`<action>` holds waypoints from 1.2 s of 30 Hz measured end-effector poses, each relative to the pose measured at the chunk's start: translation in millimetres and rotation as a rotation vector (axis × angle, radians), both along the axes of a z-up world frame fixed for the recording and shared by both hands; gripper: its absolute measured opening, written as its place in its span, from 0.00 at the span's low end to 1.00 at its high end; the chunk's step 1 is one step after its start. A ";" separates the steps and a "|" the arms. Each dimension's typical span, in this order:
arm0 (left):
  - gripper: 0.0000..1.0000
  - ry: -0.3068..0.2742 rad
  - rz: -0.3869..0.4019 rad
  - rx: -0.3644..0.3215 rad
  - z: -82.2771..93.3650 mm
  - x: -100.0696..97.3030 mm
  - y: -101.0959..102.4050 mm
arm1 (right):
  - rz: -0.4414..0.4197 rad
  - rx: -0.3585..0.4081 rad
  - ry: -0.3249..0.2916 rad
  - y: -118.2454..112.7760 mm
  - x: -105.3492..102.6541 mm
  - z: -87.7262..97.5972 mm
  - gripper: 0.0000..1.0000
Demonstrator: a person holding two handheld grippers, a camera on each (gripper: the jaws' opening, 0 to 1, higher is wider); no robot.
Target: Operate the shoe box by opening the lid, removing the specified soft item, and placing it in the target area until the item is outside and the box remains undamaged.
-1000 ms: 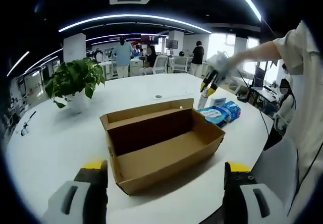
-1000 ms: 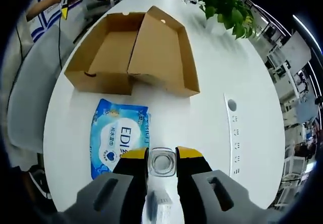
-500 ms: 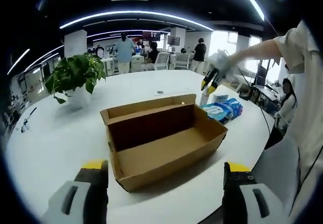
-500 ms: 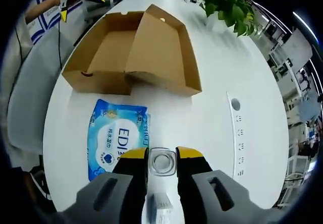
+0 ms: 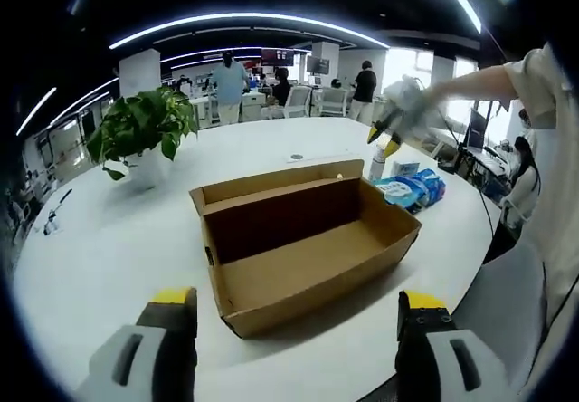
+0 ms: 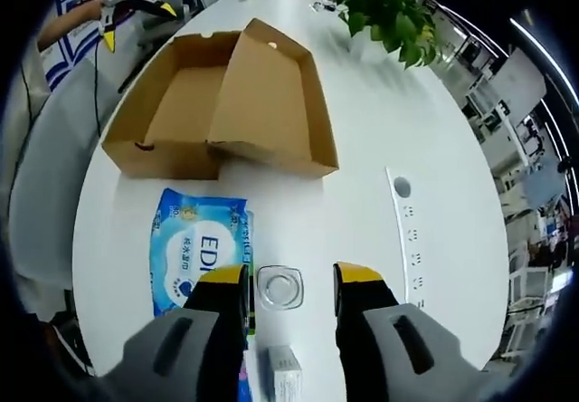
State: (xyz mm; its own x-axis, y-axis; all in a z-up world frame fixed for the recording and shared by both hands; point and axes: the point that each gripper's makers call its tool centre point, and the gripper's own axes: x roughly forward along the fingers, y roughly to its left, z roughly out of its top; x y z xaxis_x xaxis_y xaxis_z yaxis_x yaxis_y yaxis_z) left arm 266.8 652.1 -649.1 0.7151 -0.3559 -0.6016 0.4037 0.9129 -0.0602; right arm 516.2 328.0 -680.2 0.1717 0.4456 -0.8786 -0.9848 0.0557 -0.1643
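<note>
While lid hangs open, shoe box [image 5: 308, 239] empty

The scene is bright and evenly lit by long ceiling light strips [image 5: 244, 20] and by windows [image 5: 403, 67] that are overexposed. The white table [image 5: 99, 239] shows mild glare, and the box [image 5: 303, 239] throws a soft shadow. Fisheye distortion bends the edges strongly. The far background is perhaps slightly blurred.
</note>
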 end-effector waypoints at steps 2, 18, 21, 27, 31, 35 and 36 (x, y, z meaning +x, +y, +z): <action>0.88 0.006 0.011 0.011 -1.4 1.0 4.1 | -0.050 0.016 0.002 2.5 1.3 5.2 0.35; 0.55 -0.018 0.157 0.022 -2.2 20.6 38.6 | -0.227 0.066 -0.031 24.3 -5.3 37.0 0.30; 0.48 -0.010 0.183 0.023 -4.7 24.0 46.4 | -0.279 0.080 -0.038 29.5 -2.7 41.1 0.30; 0.34 0.019 0.217 0.021 -10.9 28.8 55.2 | -0.399 0.183 0.033 51.1 -1.4 47.6 0.31; 0.30 0.043 0.229 0.025 -17.9 31.5 58.4 | -0.466 0.228 0.077 63.3 -1.4 47.9 0.31; 0.26 0.063 0.244 0.029 -26.8 34.8 62.9 | -0.507 0.234 0.096 71.5 2.0 40.3 0.30; 0.25 0.071 0.251 0.020 -28.8 35.5 63.4 | -0.509 0.233 0.100 73.0 1.5 38.5 0.29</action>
State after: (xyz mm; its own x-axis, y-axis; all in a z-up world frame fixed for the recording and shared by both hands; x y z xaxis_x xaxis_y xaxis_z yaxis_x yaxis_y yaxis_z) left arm 302.3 715.5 -677.9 0.7354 -0.1604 -0.6584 0.1597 0.9852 -0.0616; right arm 517.6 401.1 -641.7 0.3368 0.5123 -0.7900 -0.8345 0.5510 0.0016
